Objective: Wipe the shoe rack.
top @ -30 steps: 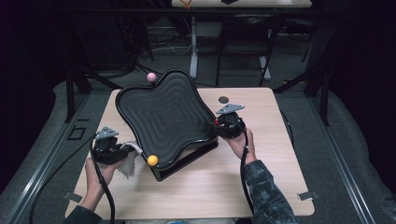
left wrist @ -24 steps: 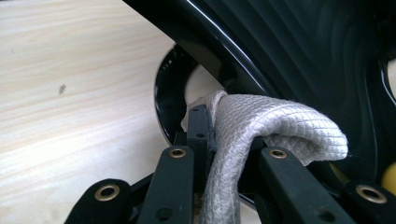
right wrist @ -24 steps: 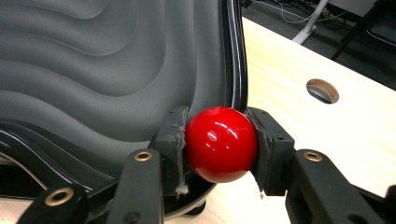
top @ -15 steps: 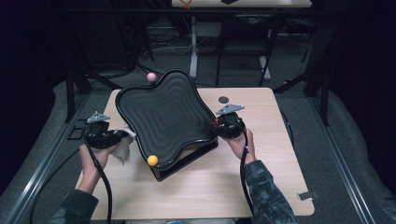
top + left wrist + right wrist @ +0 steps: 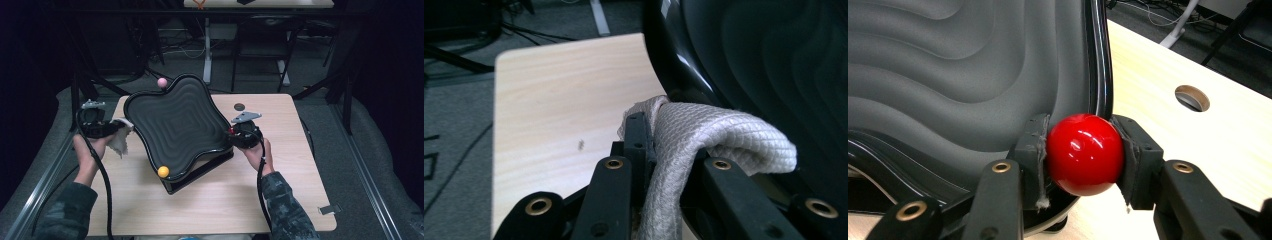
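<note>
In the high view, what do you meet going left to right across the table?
Left hand-held gripper shut on a white cloth → orange ball → right hand-held gripper holding a red ball at the black wavy tray's edge.

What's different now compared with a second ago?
The left gripper, clamped on a white cloth, has moved up and away from the orange ball to the black wavy tray's left edge. The right gripper stays shut on the red ball; the tray, orange and pink ball haven't moved.
</note>
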### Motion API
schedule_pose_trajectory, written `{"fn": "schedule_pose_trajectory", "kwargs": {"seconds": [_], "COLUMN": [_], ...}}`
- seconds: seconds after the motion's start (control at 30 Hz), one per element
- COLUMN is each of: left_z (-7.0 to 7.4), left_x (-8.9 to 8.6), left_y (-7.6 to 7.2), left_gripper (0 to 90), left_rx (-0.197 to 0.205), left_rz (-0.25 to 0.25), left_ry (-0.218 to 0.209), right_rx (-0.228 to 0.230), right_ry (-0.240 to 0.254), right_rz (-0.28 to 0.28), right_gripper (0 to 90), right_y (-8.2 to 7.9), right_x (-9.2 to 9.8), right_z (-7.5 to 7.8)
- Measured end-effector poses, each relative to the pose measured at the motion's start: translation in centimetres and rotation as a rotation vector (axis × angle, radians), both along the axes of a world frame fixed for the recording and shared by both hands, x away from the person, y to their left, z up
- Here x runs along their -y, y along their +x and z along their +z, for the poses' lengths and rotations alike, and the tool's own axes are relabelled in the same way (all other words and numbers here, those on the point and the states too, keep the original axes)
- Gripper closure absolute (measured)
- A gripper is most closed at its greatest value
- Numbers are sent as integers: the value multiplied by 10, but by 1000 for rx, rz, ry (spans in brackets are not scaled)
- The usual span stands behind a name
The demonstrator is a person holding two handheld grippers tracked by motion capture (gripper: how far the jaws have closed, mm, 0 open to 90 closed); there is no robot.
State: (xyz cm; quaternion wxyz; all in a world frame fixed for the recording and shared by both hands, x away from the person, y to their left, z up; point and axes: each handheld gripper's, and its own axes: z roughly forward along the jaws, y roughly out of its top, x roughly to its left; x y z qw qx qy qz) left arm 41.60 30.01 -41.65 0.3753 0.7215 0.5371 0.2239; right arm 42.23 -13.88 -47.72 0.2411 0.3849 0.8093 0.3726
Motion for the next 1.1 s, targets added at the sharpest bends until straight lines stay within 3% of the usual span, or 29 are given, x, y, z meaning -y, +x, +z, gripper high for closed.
{"fn": "schedule_pose_trajectory", "kwargs": {"seconds": [0.3,0.4,0.57,0.67,0.87,1.1], "left_z": [15,15,11,11,10,7], "left_x": [1,2,-1,-1,-1,-7], "left_y": [23,28,30,25,8,-21], "left_gripper": [806,806,800,804,807,806], "left_rx": [10,33,55,69,90,129], "left_rz": [44,49,59,58,46,23], "left_ry": [42,57,26,13,63,72], "right_rx": [0,0,0,0,0,-3], "right_ry": [1,0,-1,0,-1,0], "right_rz": [-1,-3,-3,-2,-3,-1], "right_gripper": [601,601,601,600,600,600], "right_y": [0,0,0,0,0,0], "right_x": [0,0,0,0,0,0], "right_z": [0,0,0,0,0,0]}}
